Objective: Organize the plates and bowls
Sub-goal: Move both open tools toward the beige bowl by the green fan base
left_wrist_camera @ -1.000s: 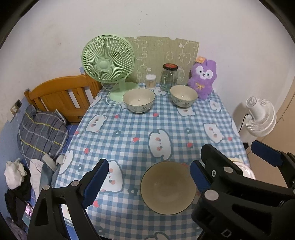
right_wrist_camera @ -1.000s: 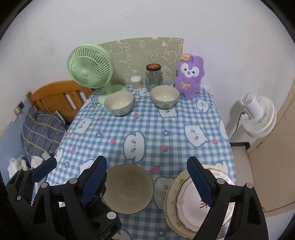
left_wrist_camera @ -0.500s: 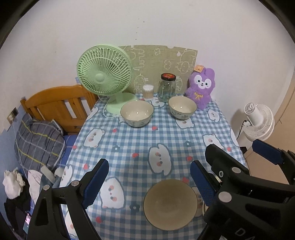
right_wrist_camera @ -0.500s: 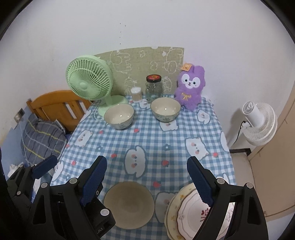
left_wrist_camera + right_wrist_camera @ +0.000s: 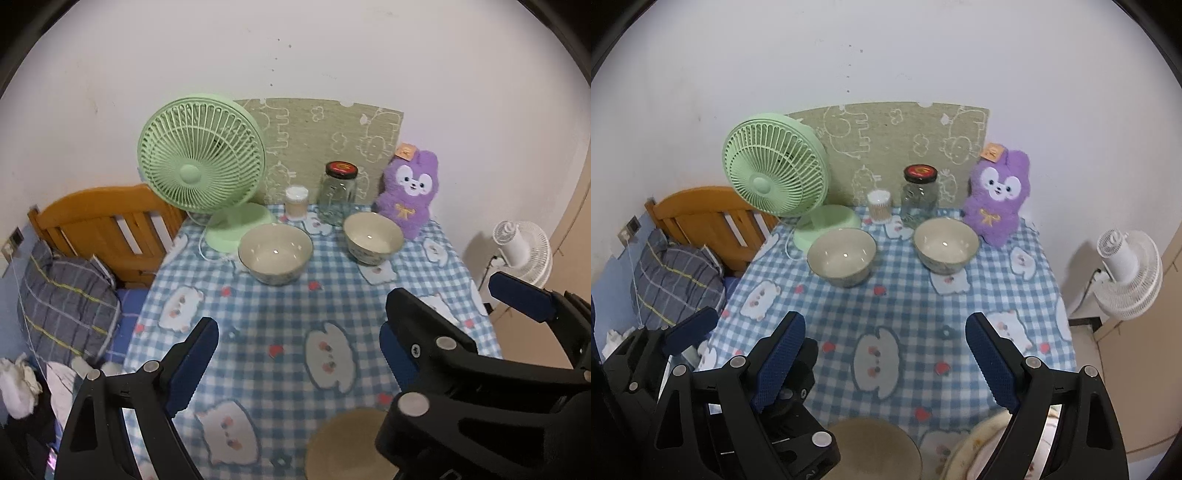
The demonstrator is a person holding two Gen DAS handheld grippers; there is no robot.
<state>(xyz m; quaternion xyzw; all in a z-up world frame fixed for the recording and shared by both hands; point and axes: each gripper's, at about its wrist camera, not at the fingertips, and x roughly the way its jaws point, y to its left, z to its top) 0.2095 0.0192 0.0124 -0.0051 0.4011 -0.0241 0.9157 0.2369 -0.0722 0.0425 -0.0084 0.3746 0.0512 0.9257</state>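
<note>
I read both wrist views left to right. At far left, off the table: a wooden headboard (image 5: 99, 221) and a grey plaid pillow (image 5: 66, 295) below it.

My left gripper (image 5: 295, 354) is spread wide, nothing between its blue pads (image 5: 192, 365); it hangs above the near half of the blue checked tablecloth (image 5: 280, 314). From the right wrist view it shows at lower left (image 5: 713, 354).

On the far left of the table stands a green desk fan (image 5: 201, 158), upright, its base just beside the left bowl (image 5: 275, 253). That bowl is cream inside, upright, empty as far as I can see. Behind it, a small cotton swab container (image 5: 296, 201) and a glass jar with a red-and-black lid (image 5: 338, 192), both against an olive patterned board (image 5: 321, 140) leaning on the wall.

The right bowl (image 5: 373, 236) sits apart from the left one, just in front of a purple plush rabbit (image 5: 408, 192).

At the near edge, a tan bowl (image 5: 875, 450) is partly cut off by the frame. Just beside it on the right, stacked plates (image 5: 975, 443) with a floral rim, mostly hidden behind my right gripper (image 5: 886, 354).

The right gripper is likewise wide, holding nothing, raised above the table's near edge.

Far right, off the table: a white floor fan (image 5: 1126, 273).
</note>
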